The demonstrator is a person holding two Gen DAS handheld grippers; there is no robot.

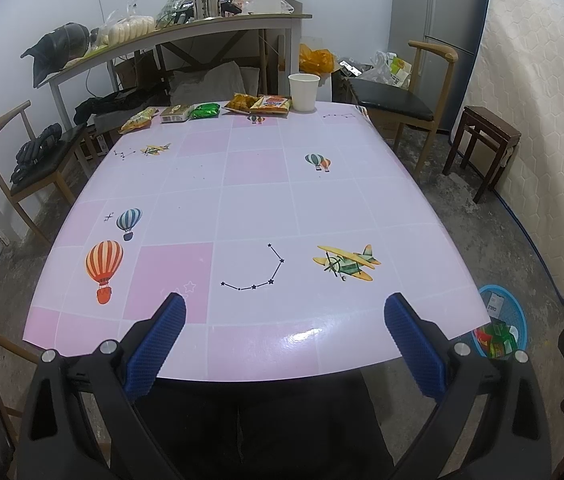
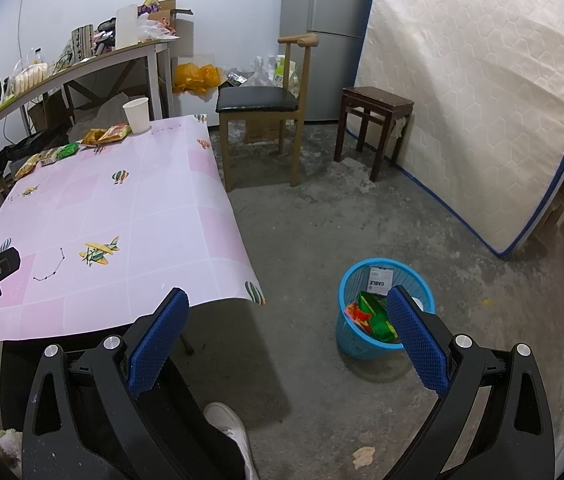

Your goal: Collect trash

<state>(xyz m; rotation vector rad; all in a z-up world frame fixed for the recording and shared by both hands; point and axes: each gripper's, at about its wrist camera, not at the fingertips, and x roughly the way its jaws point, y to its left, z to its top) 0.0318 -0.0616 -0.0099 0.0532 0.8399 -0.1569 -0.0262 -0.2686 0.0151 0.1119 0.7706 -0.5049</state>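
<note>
Several snack wrappers lie along the far edge of the pink table (image 1: pixel 242 200): a yellow one (image 1: pixel 137 119), a tan one (image 1: pixel 175 113), a green one (image 1: pixel 204 111) and an orange pair (image 1: pixel 259 103). A white paper cup (image 1: pixel 303 92) stands beside them. My left gripper (image 1: pixel 285 308) is open and empty over the table's near edge. My right gripper (image 2: pixel 288 304) is open and empty, held above the floor to the right of the table (image 2: pixel 162 200). A blue waste basket (image 2: pixel 378 316) with wrappers inside stands on the floor by its right finger.
Wooden chairs stand at the table's far right (image 1: pixel 402 100) and left (image 1: pixel 30 160). A dark stool (image 2: pixel 374 120) and a leaning mattress (image 2: pixel 482 100) are to the right. A cluttered shelf table (image 1: pixel 182 32) is behind. A white shoe (image 2: pixel 230 428) is on the floor.
</note>
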